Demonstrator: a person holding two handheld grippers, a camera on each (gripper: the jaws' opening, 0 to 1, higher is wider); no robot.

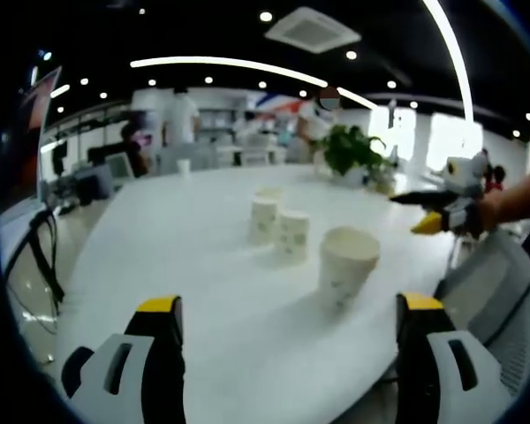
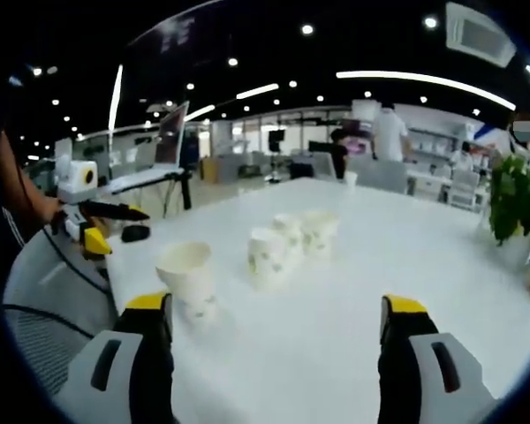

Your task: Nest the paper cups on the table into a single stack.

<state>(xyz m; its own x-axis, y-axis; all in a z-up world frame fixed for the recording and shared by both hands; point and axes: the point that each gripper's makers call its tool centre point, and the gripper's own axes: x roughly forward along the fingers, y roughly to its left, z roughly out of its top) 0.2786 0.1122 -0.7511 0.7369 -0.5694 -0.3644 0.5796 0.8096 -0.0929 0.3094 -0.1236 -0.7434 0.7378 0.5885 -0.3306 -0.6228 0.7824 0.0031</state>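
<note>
Both your tongs are hanging over the white table (image 1: 159,256) with nothing in them. Your left tongs (image 1: 287,318) have their jaws wide apart, yellow tips up, and the table shows bare between them. Same deal with your right tongs (image 2: 278,314): jaws spread, nothing pinched.

From the left tongs, the big cup (image 1: 347,265) sits just ahead of the gap, closer to the right jaw, upright with its mouth open. Further out, past it and a bit left, are three smaller cups bunched together: the near cup (image 1: 293,235), the mid cup (image 1: 263,219) right beside it, and a far cup (image 1: 270,194) peeking behind those two. None are nested; the big one stands apart from the bunch.

From the right tongs, that same big cup (image 2: 188,281) is right above your left jaw tip, really close to it, though whether they touch isn't clear. The near cup (image 2: 268,258) sits ahead of the gap, and the other two are behind it, tight together and hard to separate.

Your right tongs show in the left gripper view off to the right, held by your hand (image 1: 495,208). A plant (image 1: 353,150) stands at the far edge of the table, and people stand way back in the room.
</note>
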